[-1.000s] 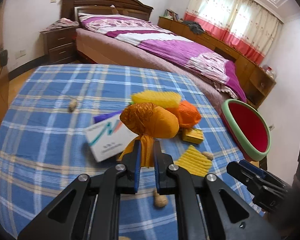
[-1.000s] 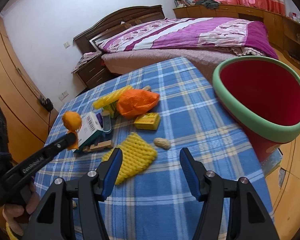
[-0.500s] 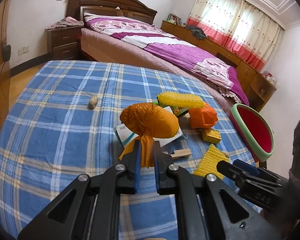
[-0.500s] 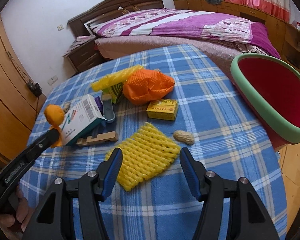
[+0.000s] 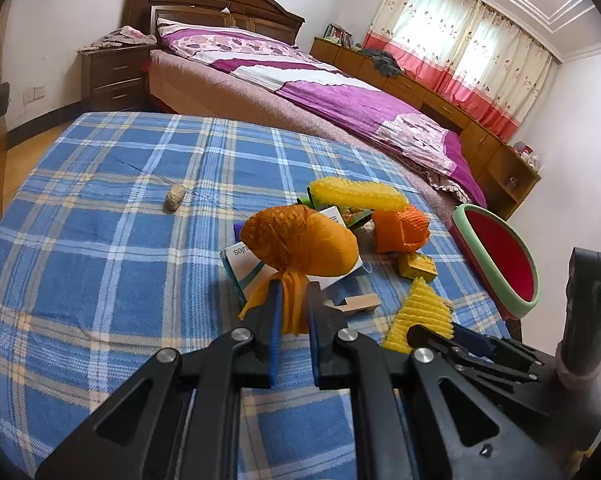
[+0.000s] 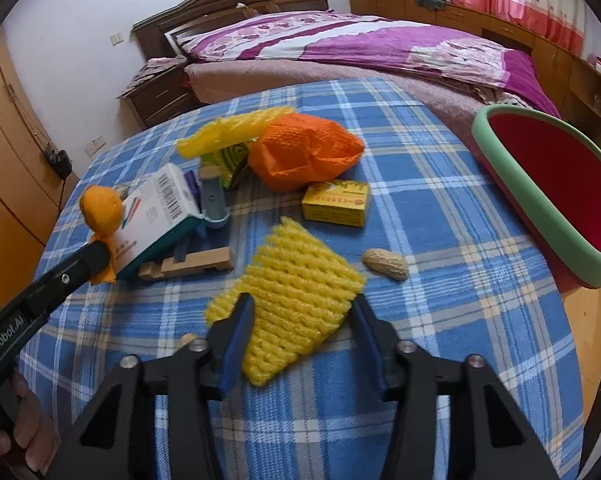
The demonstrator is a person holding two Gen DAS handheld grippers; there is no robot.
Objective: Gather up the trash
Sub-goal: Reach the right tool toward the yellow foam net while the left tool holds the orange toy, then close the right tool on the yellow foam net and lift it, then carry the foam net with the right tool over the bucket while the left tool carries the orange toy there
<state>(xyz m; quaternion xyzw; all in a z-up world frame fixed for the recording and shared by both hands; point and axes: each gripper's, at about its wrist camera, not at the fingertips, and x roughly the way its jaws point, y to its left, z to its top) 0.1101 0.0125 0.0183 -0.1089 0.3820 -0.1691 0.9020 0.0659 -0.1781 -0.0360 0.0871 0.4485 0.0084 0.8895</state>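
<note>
Left gripper (image 5: 291,312) clamps orange wrapper (image 5: 300,240) by its twisted tail, held above the desk (image 5: 100,240).
Right gripper (image 6: 300,320) fingers closing around yellow foam net (image 6: 296,292) lying flat on desk, pads not pressing yet; red bin (image 6: 556,184) at desk's right edge.

I count two yellow foam nets (image 6: 296,300) (image 6: 228,134), two orange ones (image 6: 304,152) (image 5: 298,240) and two peanuts (image 6: 384,265) (image 5: 175,202). I see one yellow box (image 6: 336,203), one white carton (image 6: 160,210), one bin (image 6: 540,184).
</note>
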